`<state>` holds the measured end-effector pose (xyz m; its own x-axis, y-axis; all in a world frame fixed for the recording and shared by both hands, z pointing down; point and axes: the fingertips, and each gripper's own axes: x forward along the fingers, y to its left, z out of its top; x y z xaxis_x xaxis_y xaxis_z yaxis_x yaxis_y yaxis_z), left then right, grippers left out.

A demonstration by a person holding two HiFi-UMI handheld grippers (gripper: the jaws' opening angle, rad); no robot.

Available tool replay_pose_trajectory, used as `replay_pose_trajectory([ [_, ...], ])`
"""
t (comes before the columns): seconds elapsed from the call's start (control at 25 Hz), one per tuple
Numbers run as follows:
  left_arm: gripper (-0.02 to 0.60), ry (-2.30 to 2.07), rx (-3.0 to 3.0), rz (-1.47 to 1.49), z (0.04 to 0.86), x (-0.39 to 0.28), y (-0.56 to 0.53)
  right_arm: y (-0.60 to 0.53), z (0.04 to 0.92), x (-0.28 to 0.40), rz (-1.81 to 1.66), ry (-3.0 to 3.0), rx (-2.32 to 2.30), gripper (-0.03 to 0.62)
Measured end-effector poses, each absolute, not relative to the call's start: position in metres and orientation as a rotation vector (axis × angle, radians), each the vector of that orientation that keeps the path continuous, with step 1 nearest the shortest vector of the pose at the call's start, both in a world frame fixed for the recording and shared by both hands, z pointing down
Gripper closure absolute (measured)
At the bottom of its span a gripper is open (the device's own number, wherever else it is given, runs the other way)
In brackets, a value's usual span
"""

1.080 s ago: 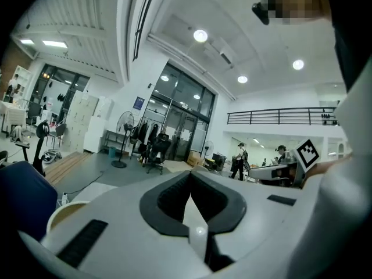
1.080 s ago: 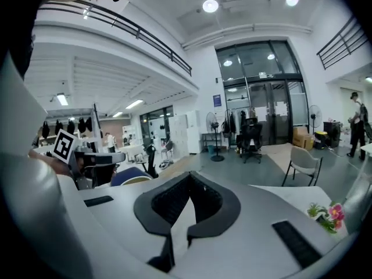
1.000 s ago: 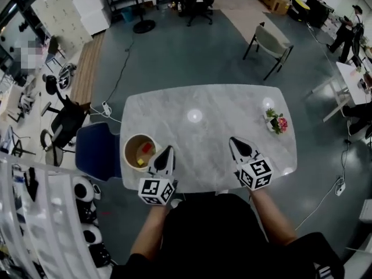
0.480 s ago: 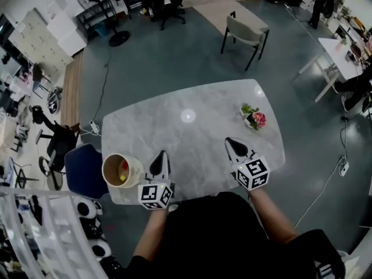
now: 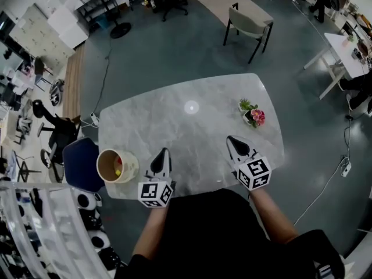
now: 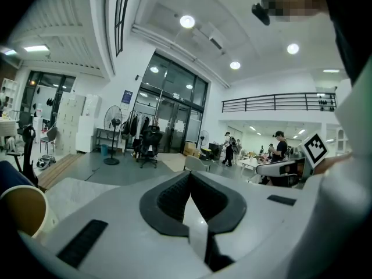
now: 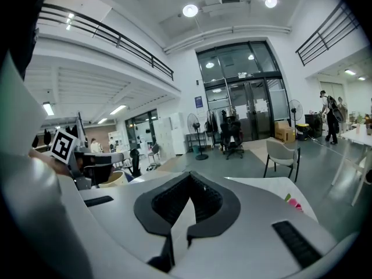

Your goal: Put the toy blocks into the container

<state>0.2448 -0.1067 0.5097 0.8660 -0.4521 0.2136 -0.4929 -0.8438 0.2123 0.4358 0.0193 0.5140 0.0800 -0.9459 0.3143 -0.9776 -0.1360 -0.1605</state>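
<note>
A tan round container (image 5: 116, 165) stands at the near left corner of the marble table (image 5: 192, 127). Red and yellow toy blocks (image 5: 118, 168) lie inside it. My left gripper (image 5: 163, 154) rests over the table just right of the container, shut with nothing between its jaws. My right gripper (image 5: 233, 141) hovers near the table's front right part, also shut and empty. In the left gripper view the jaws (image 6: 189, 182) meet and the container's rim (image 6: 20, 211) shows at the far left. In the right gripper view the jaws (image 7: 189, 185) are pressed together.
A small pot of pink flowers (image 5: 253, 115) stands at the table's right side. A blue chair (image 5: 81, 163) sits left of the table and a grey chair (image 5: 250, 25) beyond it. White shelving (image 5: 40, 231) runs along my near left.
The head view has swung, so the table and container sit further left and lower in the picture. Both grippers stay shut and keep their places over the table's near edge.
</note>
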Motion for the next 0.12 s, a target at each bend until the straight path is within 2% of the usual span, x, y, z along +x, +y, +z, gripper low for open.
replay_pose_trajectory([
  [0.12,0.578,-0.741,2.776,0.229,0.5177,0.2413,-0.1098,0.0142,0.5231,0.4351,0.519,-2.019,2.220,0.595],
])
